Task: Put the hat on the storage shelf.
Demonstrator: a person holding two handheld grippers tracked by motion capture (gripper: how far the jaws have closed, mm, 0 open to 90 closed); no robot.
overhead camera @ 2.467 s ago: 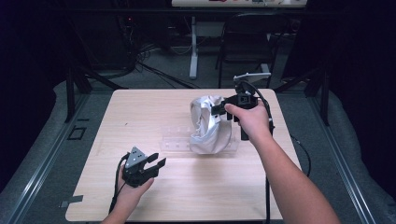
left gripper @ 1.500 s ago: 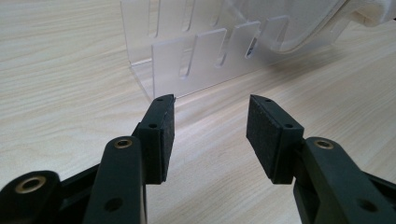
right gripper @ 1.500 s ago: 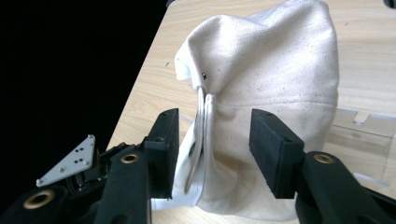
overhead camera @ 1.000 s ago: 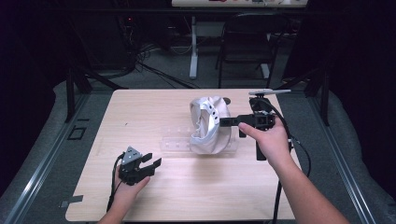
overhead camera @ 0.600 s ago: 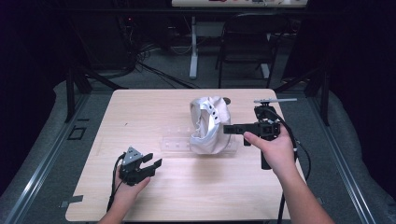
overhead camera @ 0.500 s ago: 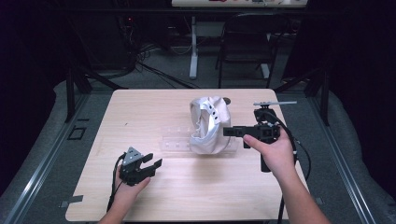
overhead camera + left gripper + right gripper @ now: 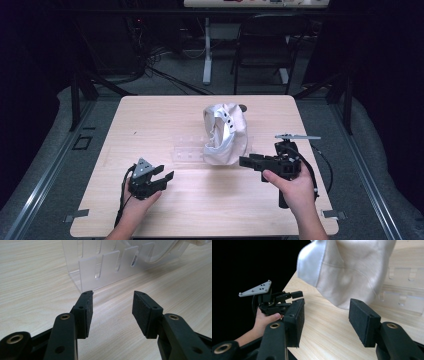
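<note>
Both of my grippers are spread with nothing between the jaws. My right gripper [image 7: 250,162] sits at the table's [image 7: 150,120] right near side, jaws aimed left toward the white cloth [image 7: 225,132] and stopping just short of its lower edge. In the right gripper view the cloth [image 7: 352,267] hangs past the top of the frame, so I cannot make out its full shape — a garment or a bag, I cannot tell. A row of small dark dots runs along one fold in the high view; no writing is legible anywhere.

My left gripper [image 7: 162,177] rests near the front left of the table, apart from everything. Ahead of its jaws stands a clear plastic rack [image 7: 110,262] with slotted cut-outs — hard to see against the wood, its top cropped. The cloth covers the rack's [image 7: 192,150] right end; whatever lies under it is hidden. My left hand [image 7: 140,197] holds that gripper from below.
</note>
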